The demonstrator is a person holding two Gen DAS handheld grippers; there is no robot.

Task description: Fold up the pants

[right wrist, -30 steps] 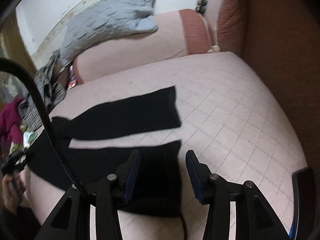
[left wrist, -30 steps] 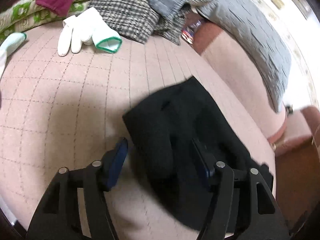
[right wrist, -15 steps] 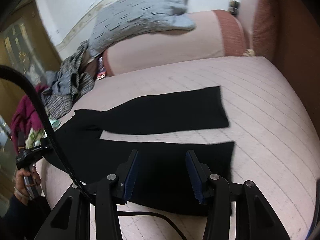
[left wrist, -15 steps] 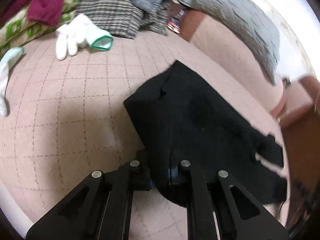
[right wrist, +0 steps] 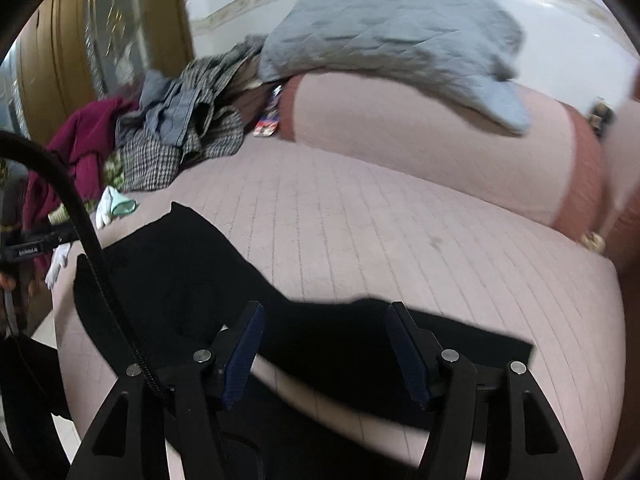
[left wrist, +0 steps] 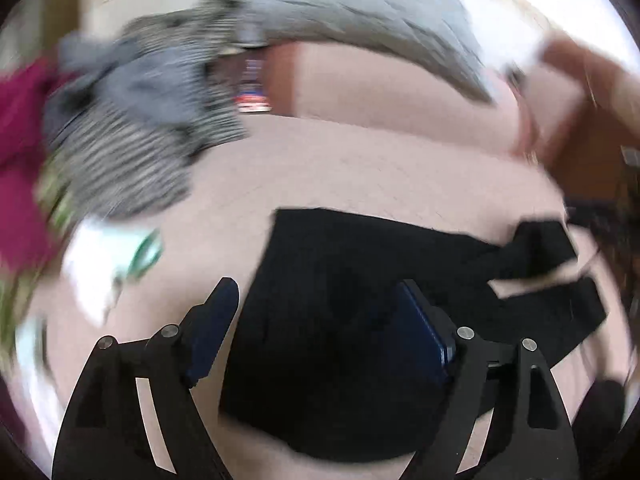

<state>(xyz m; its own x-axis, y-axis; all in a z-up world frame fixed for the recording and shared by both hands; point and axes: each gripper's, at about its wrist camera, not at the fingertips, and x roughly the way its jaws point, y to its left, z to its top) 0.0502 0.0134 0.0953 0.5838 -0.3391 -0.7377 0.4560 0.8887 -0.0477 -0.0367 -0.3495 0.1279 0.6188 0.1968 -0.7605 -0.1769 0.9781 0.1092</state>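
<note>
While black pants [left wrist: 340,320] lie on bed [right wrist: 400,216] near front edge, left tool [left wrist: 316,320] and right tool [right wrist: 324,344], just widened, hover released.

The pants [right wrist: 188,280] are seen in plain black. The bed cover [right wrist: 400,240] is coloured pale pink with a faint stitched grid. A grey quilted blanket [right wrist: 400,36] is shown, and a black-and-white checked garment [right wrist: 160,160], a maroon one [right wrist: 80,140] and a white glove [right wrist: 110,204] with a green cuff.
</note>
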